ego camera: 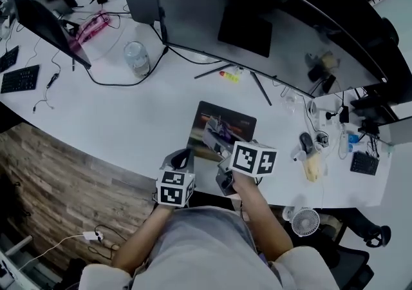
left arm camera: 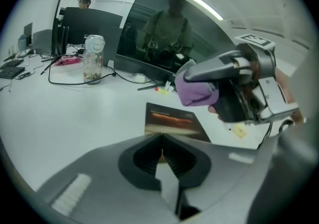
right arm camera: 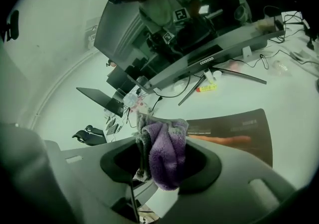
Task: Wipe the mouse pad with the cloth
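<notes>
At the near edge of the white curved desk (ego camera: 129, 115), a dark rectangular mouse pad w/ an orange-streaked printed picture (ego camera: 222, 129) is laid flat, just in front of the wide curved black monitor (ego camera: 270, 18). The R gripper (ego camera: 217, 144) is held over the pad's near edge, its marker cube turned toward the person. A fluffy purple cloth w/ grey backing (right arm camera: 167, 151) is clamped between its jaws. In the right gripper view the cloth is bunched up & hangs down out of the jaw gap, and the mouse pad (right arm camera: 239, 128) is seen beyond it, to the right. In the left gripper view the cloth (left arm camera: 197, 91) is seen at the tip of the R gripper (left arm camera: 192, 76), raised above the desk & apart from the mouse pad (left arm camera: 174, 121).

The L gripper (ego camera: 183, 154) is held just beside the R one, at the desk edge by the pad's near left corner. Its jaws are pressed together w/ nothing between them, as seen in the left gripper view, where the L gripper (left arm camera: 160, 141) is pointed toward the pad.

A clear plastic bottle (ego camera: 136, 58) is stood upright well left of the pad, approx. beside a looped black cable. A yellow-and-red marker pen (ego camera: 230, 76) is laid behind the pad, near the monitor. A small white fan (ego camera: 305, 221) is seen below the desk's right end.
</notes>
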The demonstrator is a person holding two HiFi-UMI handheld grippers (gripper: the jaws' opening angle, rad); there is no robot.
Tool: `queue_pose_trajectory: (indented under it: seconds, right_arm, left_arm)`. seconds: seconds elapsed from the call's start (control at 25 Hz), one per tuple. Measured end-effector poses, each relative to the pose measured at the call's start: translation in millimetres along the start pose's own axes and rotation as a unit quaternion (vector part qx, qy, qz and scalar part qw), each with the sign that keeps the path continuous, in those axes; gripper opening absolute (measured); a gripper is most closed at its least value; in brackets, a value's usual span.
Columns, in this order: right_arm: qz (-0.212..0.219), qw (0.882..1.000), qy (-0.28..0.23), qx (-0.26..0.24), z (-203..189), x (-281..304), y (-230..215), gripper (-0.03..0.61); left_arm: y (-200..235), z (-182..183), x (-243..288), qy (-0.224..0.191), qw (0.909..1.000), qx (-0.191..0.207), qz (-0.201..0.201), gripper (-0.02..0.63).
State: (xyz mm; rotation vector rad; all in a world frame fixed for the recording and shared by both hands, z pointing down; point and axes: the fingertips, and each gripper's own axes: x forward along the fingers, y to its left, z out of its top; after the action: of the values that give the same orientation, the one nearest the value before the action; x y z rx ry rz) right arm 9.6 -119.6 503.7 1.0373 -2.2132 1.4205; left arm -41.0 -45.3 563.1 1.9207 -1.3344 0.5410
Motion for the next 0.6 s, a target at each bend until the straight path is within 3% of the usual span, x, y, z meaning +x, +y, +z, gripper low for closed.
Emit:
queue_pose_trajectory:
  seconds: [0.6]
  right_arm:
    - [0.002,0.998,0.061,0.035,11.8,69.4,-49.9,0.184]
  left_arm:
    - [19.6,-28.7,42.7,0.068,0.9957,-0.031,0.055,0.000]
